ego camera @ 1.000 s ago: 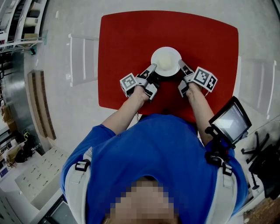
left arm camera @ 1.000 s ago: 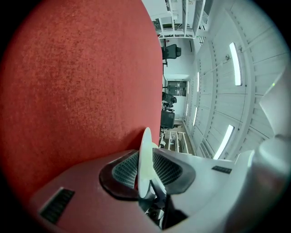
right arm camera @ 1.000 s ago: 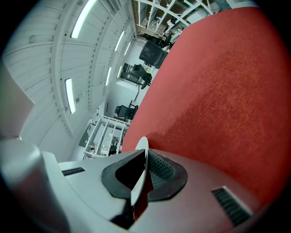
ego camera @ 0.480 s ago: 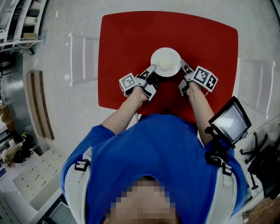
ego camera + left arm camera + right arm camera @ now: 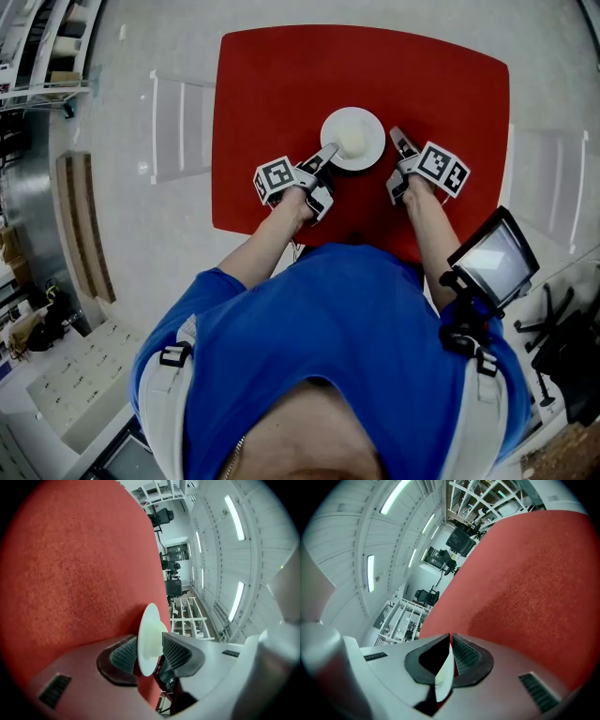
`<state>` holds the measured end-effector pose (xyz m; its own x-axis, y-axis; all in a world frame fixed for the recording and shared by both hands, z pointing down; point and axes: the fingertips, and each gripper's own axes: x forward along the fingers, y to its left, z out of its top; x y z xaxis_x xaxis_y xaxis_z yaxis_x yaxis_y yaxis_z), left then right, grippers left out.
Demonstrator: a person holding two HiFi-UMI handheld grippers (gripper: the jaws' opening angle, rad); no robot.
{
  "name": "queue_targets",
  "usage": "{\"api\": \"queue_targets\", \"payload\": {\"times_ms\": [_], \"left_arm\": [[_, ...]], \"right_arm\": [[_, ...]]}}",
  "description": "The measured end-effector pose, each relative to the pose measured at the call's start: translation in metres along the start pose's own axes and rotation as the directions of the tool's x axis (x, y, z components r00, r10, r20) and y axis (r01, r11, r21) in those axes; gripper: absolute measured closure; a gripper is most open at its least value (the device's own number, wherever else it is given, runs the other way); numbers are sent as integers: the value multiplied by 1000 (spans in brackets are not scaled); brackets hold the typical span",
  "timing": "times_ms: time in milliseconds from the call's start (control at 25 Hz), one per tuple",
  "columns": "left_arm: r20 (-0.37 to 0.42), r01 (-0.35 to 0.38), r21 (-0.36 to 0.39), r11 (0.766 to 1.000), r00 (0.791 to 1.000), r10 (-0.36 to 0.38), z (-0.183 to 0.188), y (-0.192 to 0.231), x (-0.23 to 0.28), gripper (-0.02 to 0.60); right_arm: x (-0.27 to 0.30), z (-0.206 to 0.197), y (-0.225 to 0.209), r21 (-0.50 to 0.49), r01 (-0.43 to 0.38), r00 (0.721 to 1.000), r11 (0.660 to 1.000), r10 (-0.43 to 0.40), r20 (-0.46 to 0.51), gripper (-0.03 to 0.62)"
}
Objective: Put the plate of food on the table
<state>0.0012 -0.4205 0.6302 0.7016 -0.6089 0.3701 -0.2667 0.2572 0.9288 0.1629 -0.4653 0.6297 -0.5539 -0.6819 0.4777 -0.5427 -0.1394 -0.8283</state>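
With the plate (image 5: 352, 139) resting mid-table (image 5: 281, 84), our left claw (image 5: 328, 152) has just been loosening, jaws apart around the near-left rim, while the right claw (image 5: 397, 137) seemingly pinches the right rim, steadying it.

White round plate (image 5: 352, 139) of pale food — lying flat — on the red table (image 5: 281, 84).
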Motion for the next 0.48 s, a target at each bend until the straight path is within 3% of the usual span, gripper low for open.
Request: {"api": "queue_targets", "payload": {"times_ms": [280, 480], "left_arm": [[-79, -51, 176, 983, 995, 66, -8, -8, 5, 396], [-138, -82, 353, 932, 981, 139, -16, -7, 7, 371]], "right_arm": [[1, 4, 5, -9, -11, 1000, 1000, 11, 9, 577], [1, 7, 8, -16, -18, 1000, 1000, 19, 17, 577]]}}
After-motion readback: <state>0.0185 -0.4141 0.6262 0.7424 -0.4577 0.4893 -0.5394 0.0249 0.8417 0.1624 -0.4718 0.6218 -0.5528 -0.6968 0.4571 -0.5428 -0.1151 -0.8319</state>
